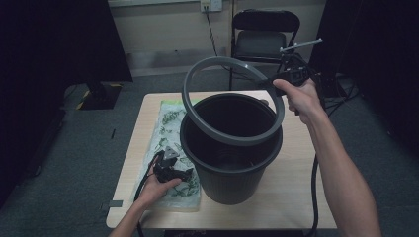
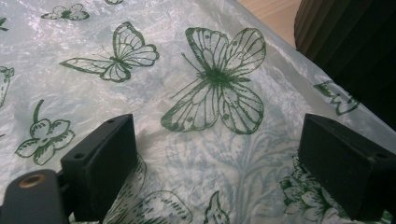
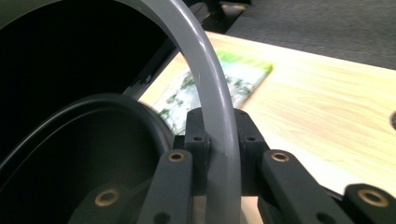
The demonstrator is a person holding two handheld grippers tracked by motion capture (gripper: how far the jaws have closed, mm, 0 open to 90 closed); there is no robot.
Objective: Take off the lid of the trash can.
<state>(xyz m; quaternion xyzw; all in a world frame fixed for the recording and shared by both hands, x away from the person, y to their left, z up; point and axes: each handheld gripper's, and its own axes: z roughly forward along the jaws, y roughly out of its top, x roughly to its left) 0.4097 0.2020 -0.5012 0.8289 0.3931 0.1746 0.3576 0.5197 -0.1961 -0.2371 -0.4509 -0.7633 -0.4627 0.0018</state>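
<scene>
Right-hand tongs (image 1: 291, 75) pinch a grey plastic ring (image 1: 232, 101) by its rim, jaws nearly closed with the band squeezed between the pads, as the right gripper view shows. The ring hangs tilted over the mouth of a black bin (image 1: 230, 148), its low side at or near the bin's lip toward the desk's near edge, its high side lifted toward the far edge where the person's right hand (image 1: 302, 98) holds the tool.

Left-hand tongs (image 1: 170, 170) rest near the desk's front left corner on a folded plastic bag (image 1: 168, 123) printed with green butterflies; their jaws stand wide apart with nothing between them, the film lying flat beneath.

Risks from here look plain. The grip takes the ring at a single point on a thin band, so the hoop could pivot or slip out of the pads and drop into the bin or onto the desk (image 1: 296, 197). A tilted ring could also catch the bin's lip and shove or tip the bin, since no hand steadies it. The slick bag could slide toward the desk's left edge if the resting tool is dragged.
</scene>
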